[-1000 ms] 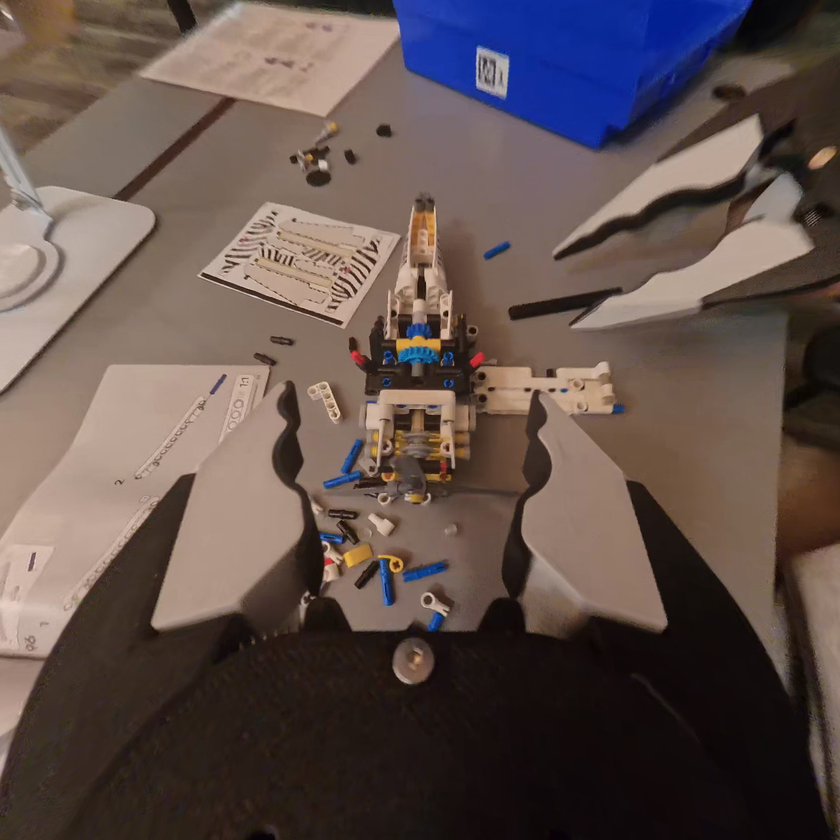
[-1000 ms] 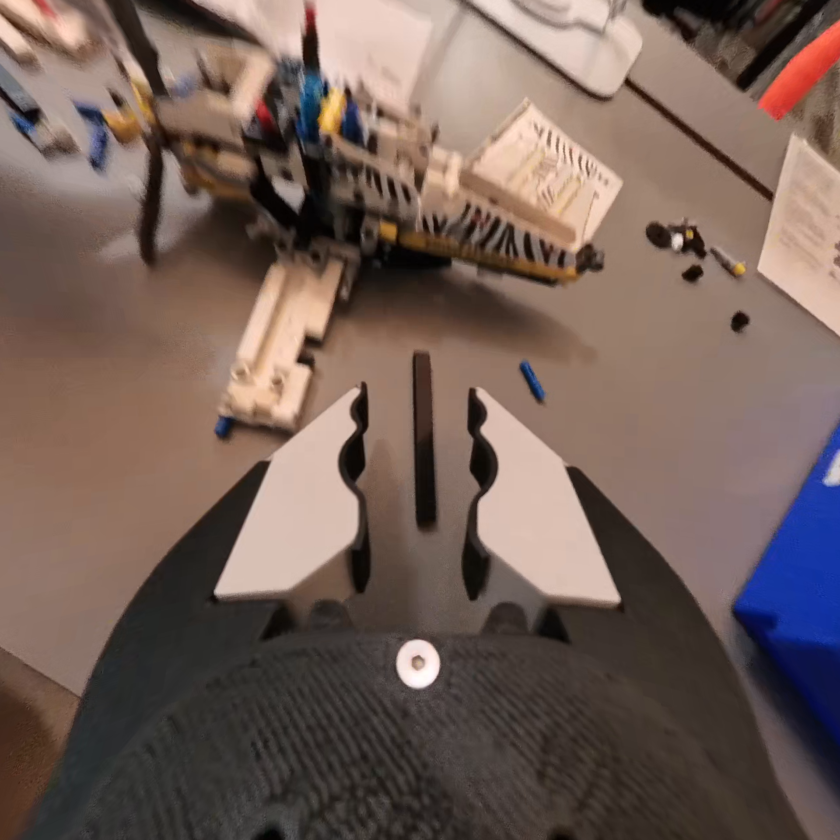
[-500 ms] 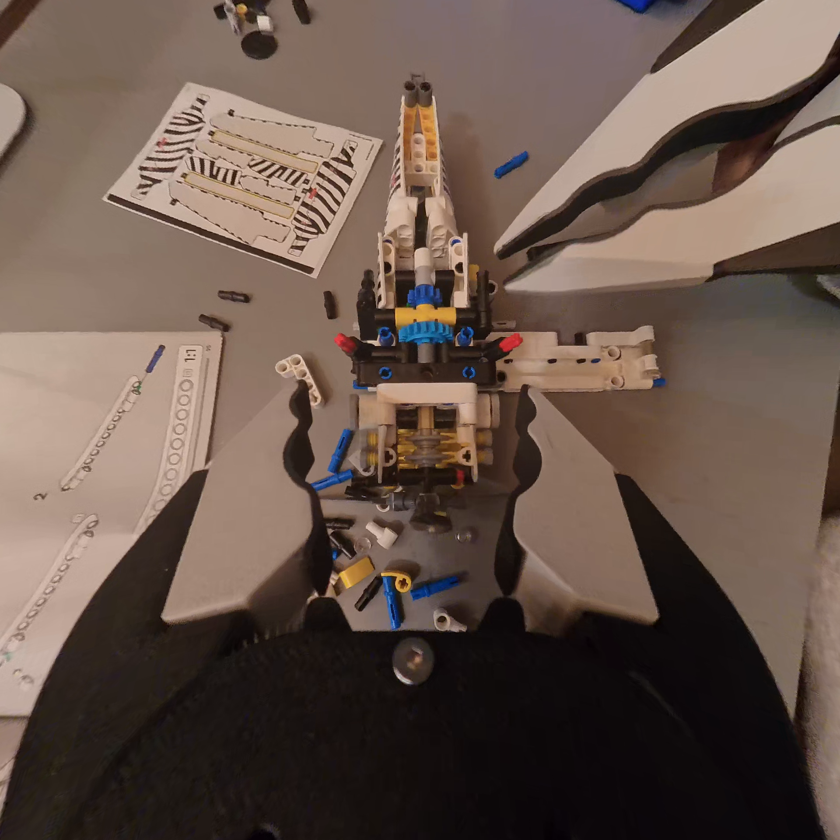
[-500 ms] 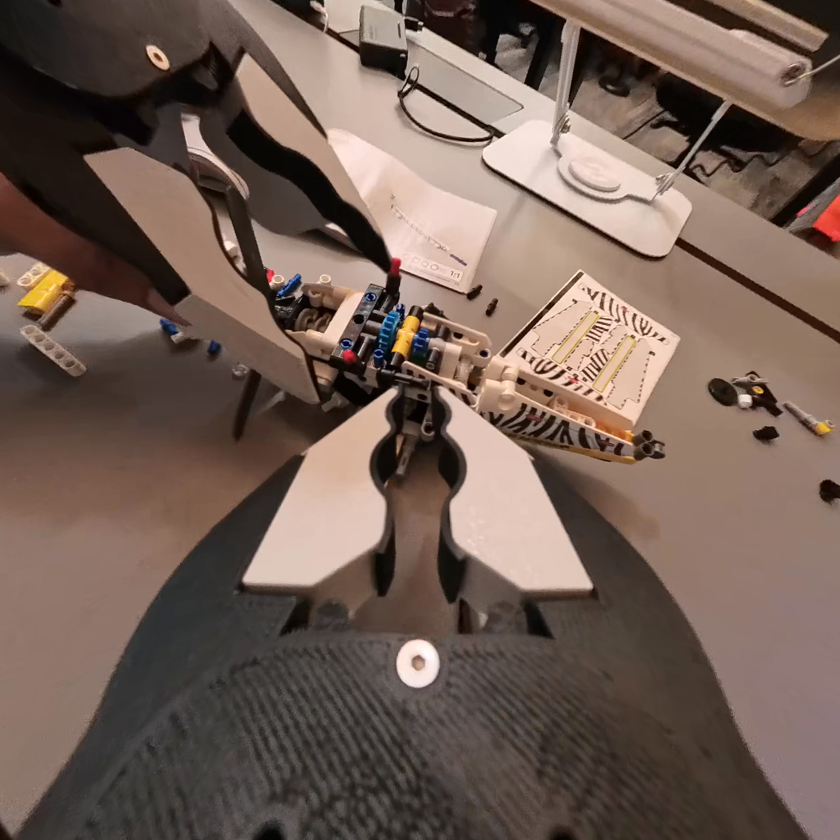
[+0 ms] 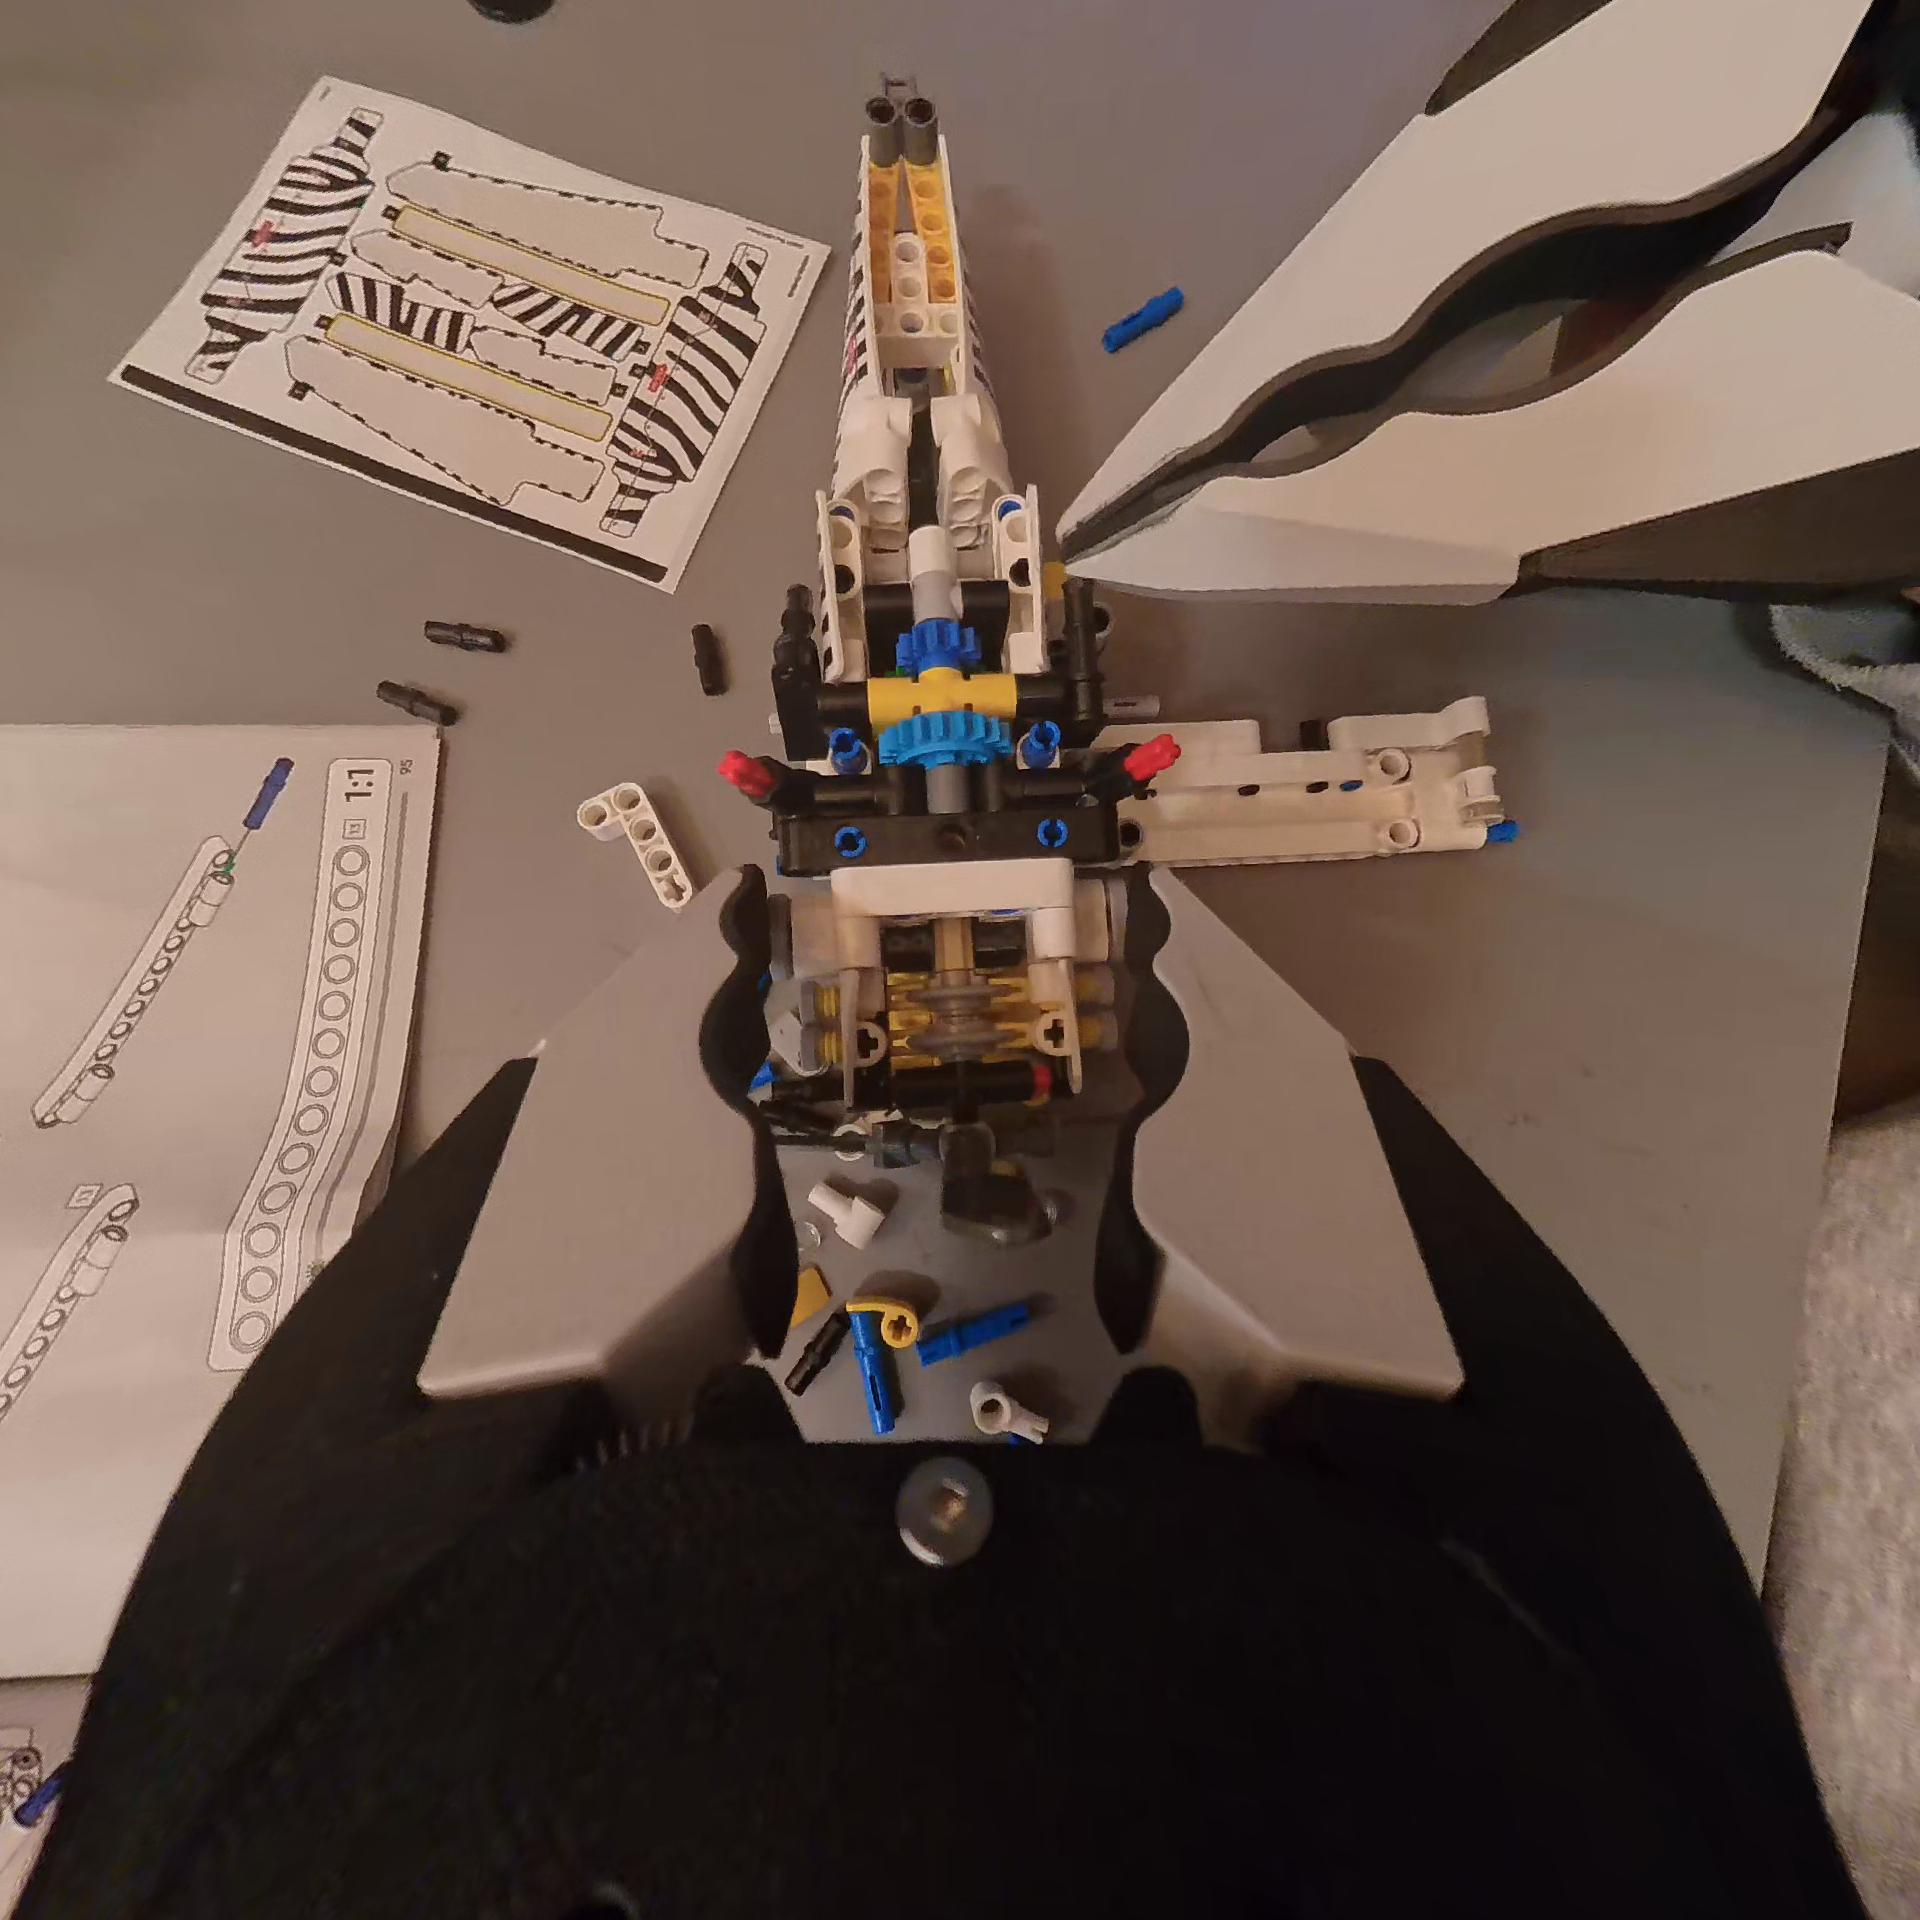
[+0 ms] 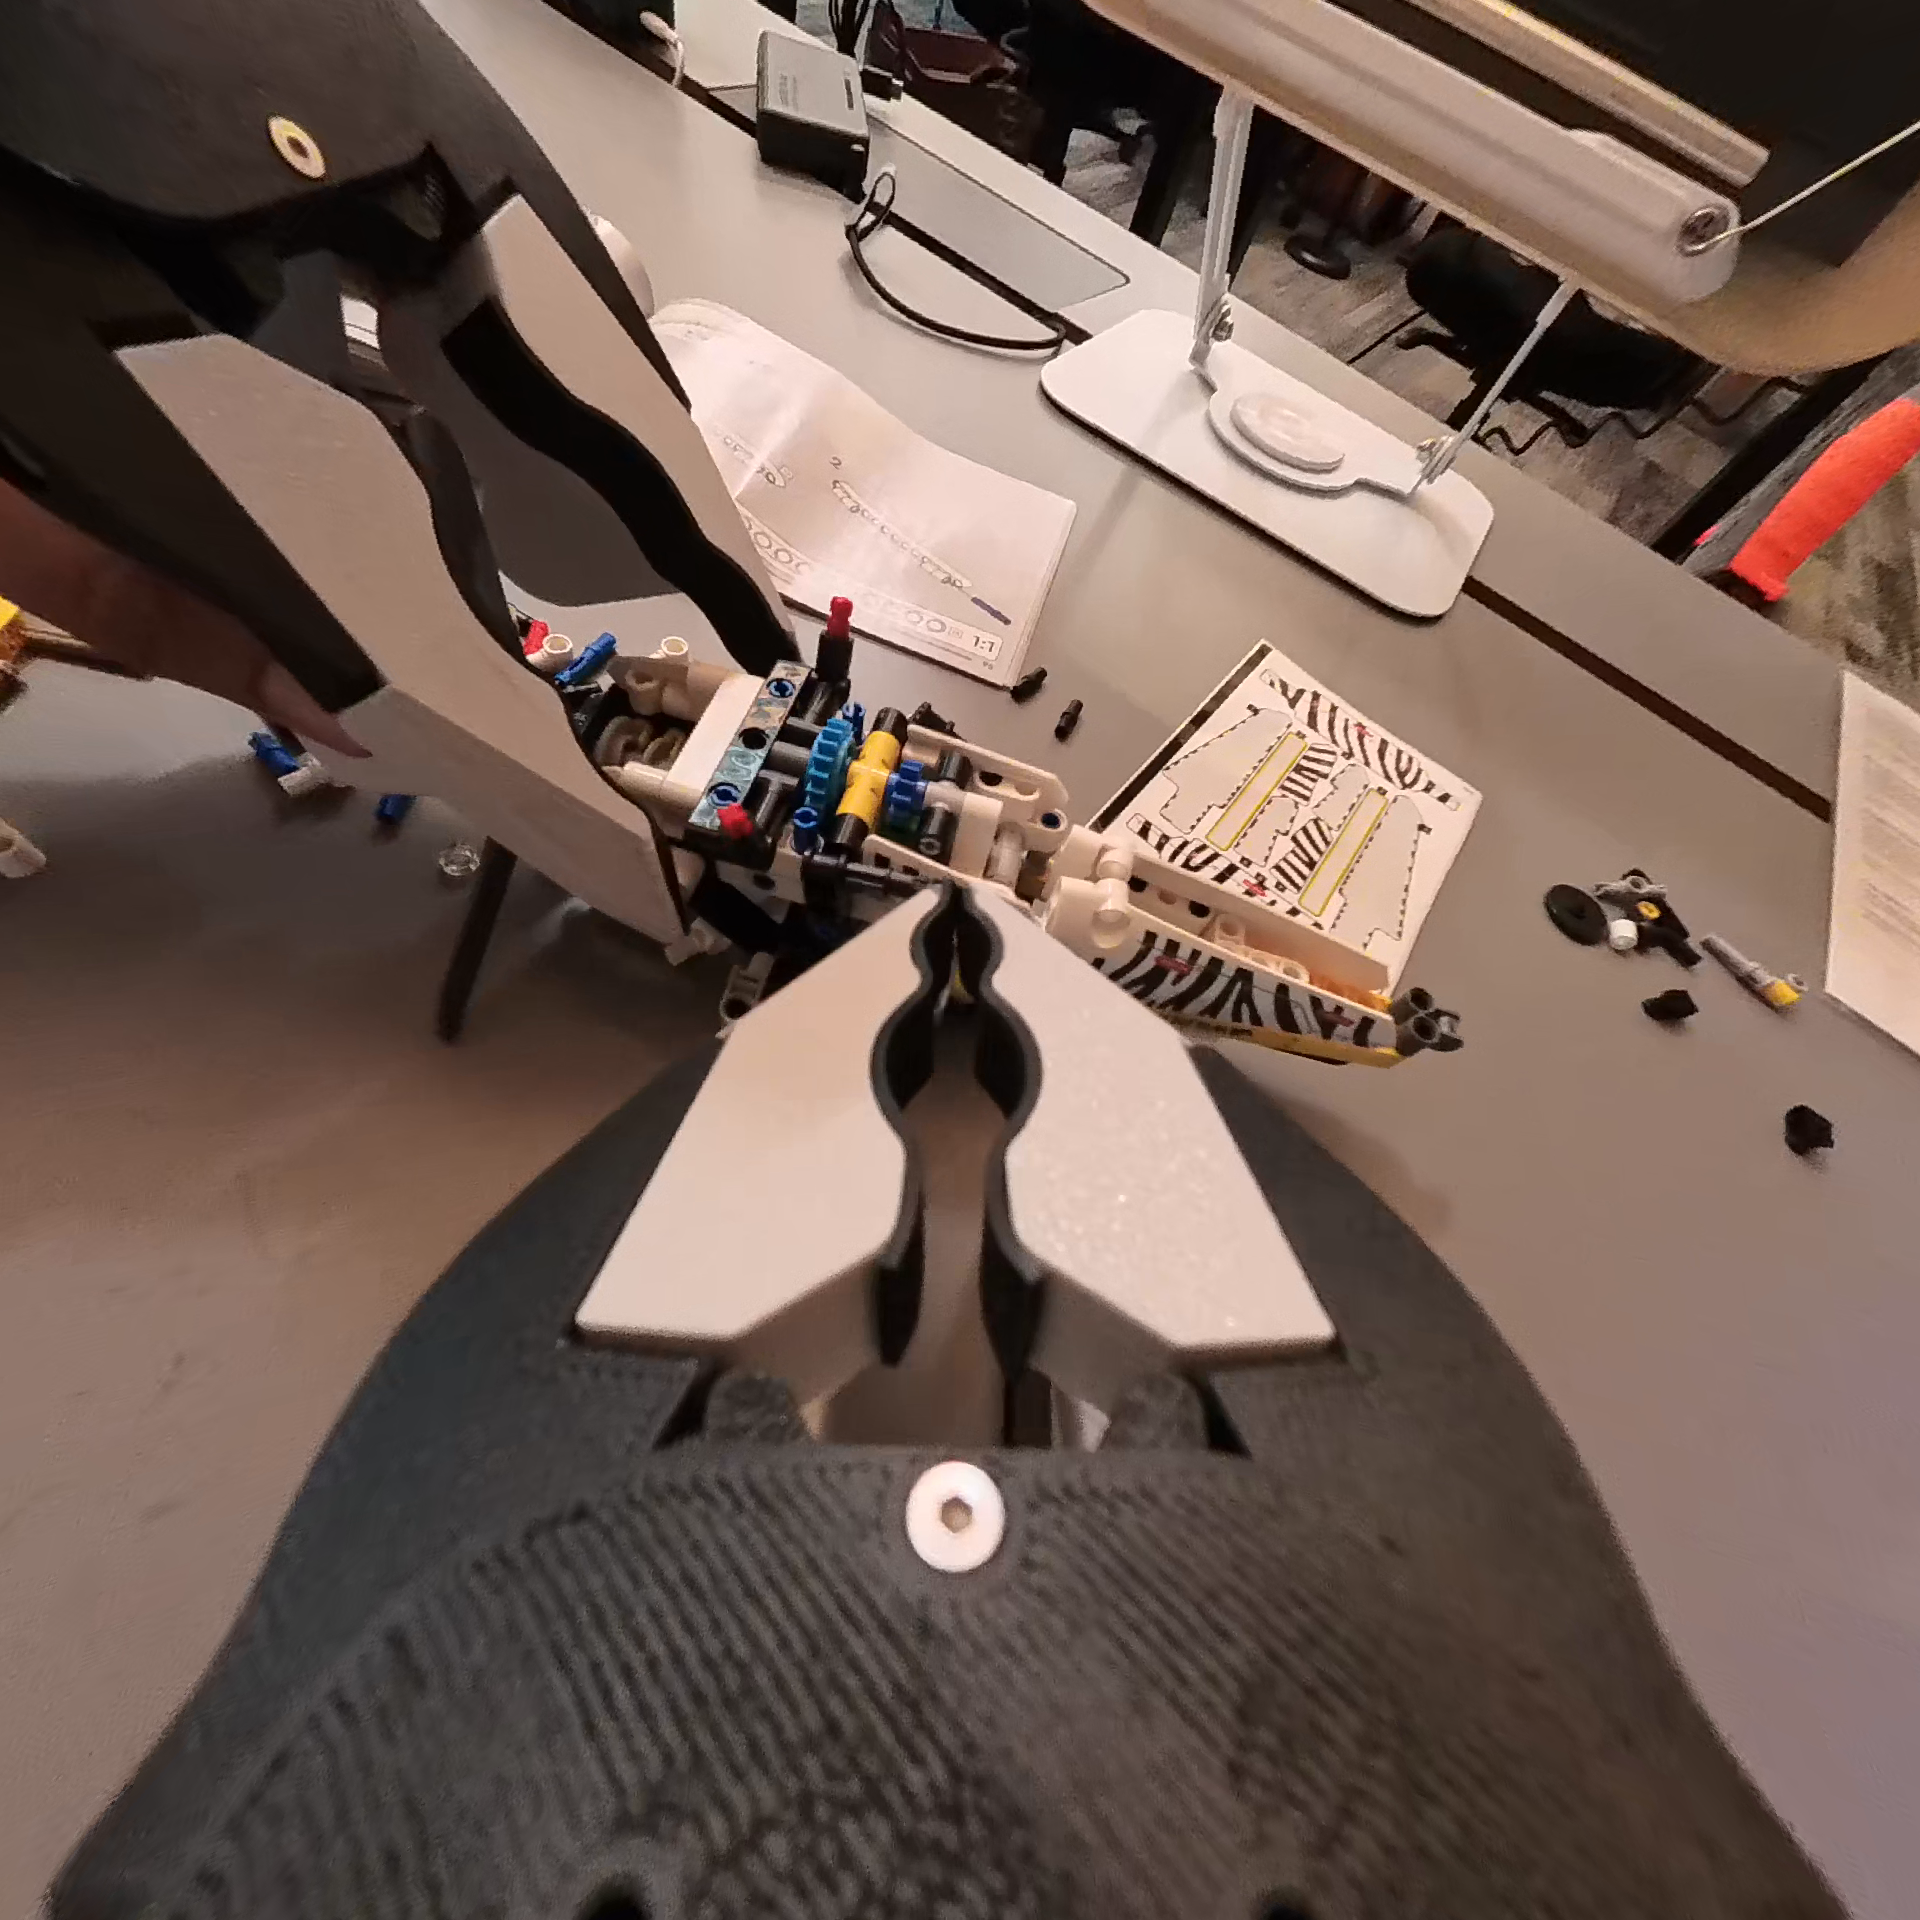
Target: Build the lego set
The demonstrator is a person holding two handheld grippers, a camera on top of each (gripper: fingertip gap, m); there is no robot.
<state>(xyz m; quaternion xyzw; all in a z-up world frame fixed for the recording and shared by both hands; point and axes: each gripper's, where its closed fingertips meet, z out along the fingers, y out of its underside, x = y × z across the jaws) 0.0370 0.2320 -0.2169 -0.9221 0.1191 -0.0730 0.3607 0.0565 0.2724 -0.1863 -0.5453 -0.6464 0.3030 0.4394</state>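
On the grey bench (image 5: 1558, 1039), the instruction booklet (image 5: 156, 1039) is running off the left edge. Mid-bench, the left gripper (image 5: 945, 894) is clasping the lego model (image 5: 935, 748) at its rear, hiding its flanks. The right gripper (image 6: 954, 902) is pinched against the model's side; whatever it is nipping is hard to make out.

Left gripper (image 5: 945, 914) around lego model (image 5: 940, 790)

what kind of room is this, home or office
Most likely an office or lab workspace. Long grey desks butt end to end, a white desk lamp stands on one, and office chairs sit on carpet behind. A cabled grey box lies farther back.
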